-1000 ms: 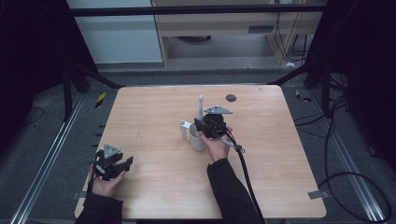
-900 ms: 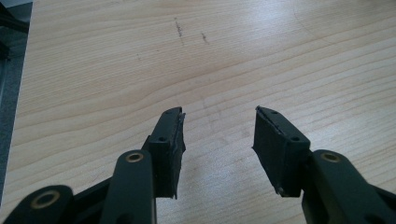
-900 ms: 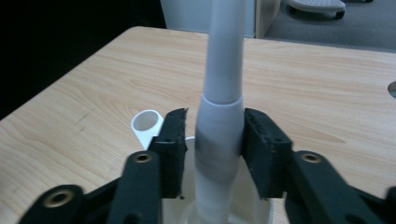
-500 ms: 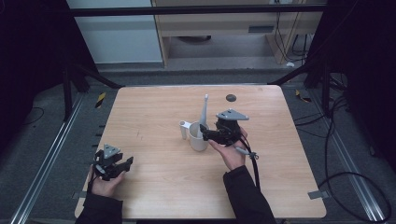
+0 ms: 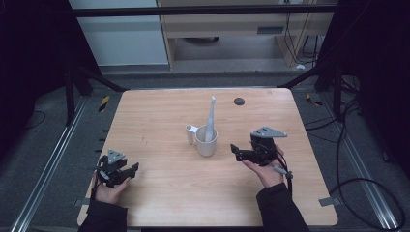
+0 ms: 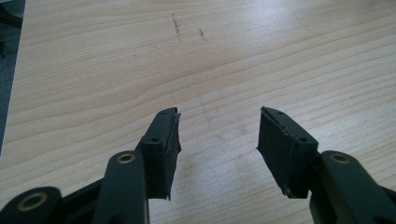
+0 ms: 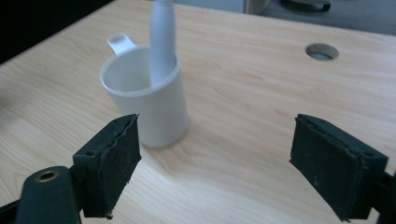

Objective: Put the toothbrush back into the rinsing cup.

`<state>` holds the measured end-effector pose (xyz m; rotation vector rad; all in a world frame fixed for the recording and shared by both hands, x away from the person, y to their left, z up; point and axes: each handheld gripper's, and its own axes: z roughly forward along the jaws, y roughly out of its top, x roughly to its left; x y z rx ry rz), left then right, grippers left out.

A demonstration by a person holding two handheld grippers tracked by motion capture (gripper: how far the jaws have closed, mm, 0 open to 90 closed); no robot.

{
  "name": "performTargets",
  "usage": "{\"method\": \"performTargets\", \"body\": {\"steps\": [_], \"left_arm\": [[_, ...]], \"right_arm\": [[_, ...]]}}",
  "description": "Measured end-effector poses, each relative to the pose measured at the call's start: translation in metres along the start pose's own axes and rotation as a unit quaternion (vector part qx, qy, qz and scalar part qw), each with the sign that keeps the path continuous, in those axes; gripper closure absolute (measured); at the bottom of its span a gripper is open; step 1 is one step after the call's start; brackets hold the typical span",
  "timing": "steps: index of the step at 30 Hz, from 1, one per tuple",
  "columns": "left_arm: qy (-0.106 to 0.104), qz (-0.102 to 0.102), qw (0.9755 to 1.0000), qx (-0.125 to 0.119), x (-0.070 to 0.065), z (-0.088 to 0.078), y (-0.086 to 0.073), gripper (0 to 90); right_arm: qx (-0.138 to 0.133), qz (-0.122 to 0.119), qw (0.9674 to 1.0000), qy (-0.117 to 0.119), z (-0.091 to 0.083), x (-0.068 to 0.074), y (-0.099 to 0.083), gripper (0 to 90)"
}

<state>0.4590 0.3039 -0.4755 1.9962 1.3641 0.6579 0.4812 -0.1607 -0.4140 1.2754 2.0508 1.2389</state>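
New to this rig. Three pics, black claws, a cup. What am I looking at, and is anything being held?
No robot here: a person works at a wooden table with a hand-held two-jaw tool in each hand. The high view looks down from above; the other two come from cameras riding on each tool, looking along its jaws. The left gripper rests near the table's corner, open over bare wood. The right gripper sits beside a white cup with a white toothbrush-like stick standing in it. Its jaws have just been opening, with nothing between them. Nothing is held.

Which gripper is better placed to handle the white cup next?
Right, probably. The right gripper sits open just beside the cup holding the toothbrush; the left gripper rests open near the table's left edge.
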Motion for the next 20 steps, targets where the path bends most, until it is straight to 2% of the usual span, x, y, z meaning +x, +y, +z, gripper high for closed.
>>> {"method": "performTargets", "body": {"steps": [10, 13, 17, 20], "left_arm": [[-0.001, 0.004, 1.0, 0.0, 0.0, 0.001, 0.0, 44.9], [-0.002, 0.005, 1.0, 0.0, 0.0, 0.002, -0.001, 43.7], [-0.003, 0.003, 1.0, 0.0, 0.0, 0.003, -0.001, 41.7], [-0.005, -0.002, 1.0, 0.0, 0.002, 0.004, -0.002, 38.4]], "right_arm": [[0.023, -0.003, 0.9996, -0.017, -0.017, -0.025, -0.043, 12.8], [0.026, -0.002, 0.9993, -0.028, -0.025, -0.033, -0.054, 12.5], [0.027, 0.009, 0.9982, -0.053, -0.034, -0.045, -0.068, 12.5], [0.022, 0.027, 0.9972, -0.067, -0.04, -0.055, -0.074, 12.5]]}}
